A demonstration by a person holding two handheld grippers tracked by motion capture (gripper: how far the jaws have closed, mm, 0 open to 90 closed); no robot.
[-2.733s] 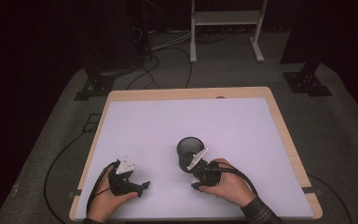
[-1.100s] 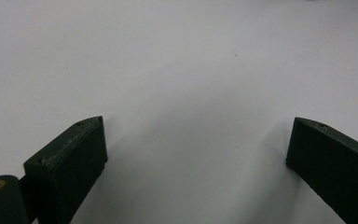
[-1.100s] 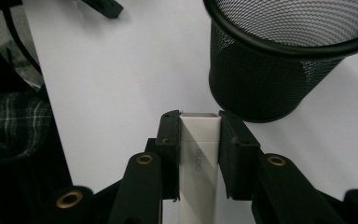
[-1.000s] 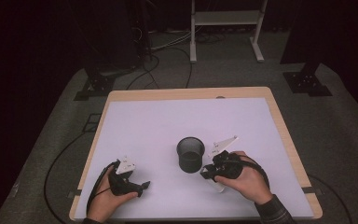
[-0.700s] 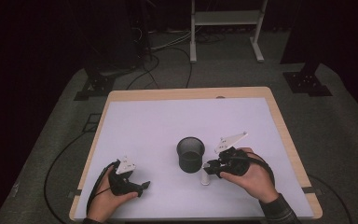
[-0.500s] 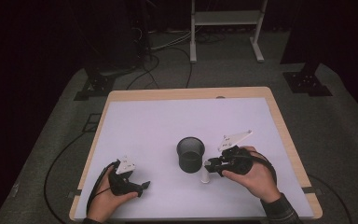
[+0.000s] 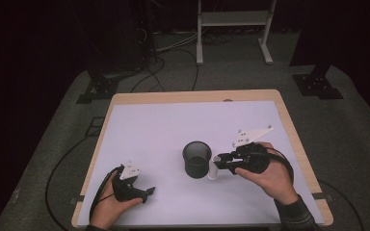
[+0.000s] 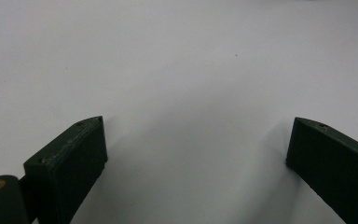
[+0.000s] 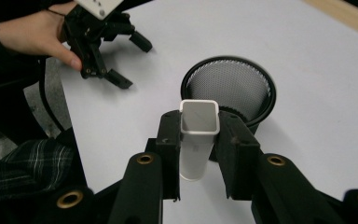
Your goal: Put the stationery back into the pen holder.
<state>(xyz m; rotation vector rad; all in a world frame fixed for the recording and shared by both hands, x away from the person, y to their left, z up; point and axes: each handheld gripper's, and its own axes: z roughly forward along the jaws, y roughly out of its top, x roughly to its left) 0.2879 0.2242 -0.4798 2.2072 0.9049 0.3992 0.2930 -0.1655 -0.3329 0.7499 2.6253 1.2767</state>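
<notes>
Tube (image 9: 198, 135) lifted by right gripper (image 9: 199, 140); its view shows hollow top.

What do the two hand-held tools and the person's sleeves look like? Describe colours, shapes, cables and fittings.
Both the left tool and the right tool are black, with two flat rectangular jaws, brass-coloured pivot rivets and a pale three-cornered plate on top. A black cable loops from each. The sleeve at the right wrist is dark plaid.

On the table (image 7: 139, 125) there are one black mesh cup (image 7: 196, 159), one white square tube (image 9: 197, 140) at its three o'clock, and two grippers.
</notes>
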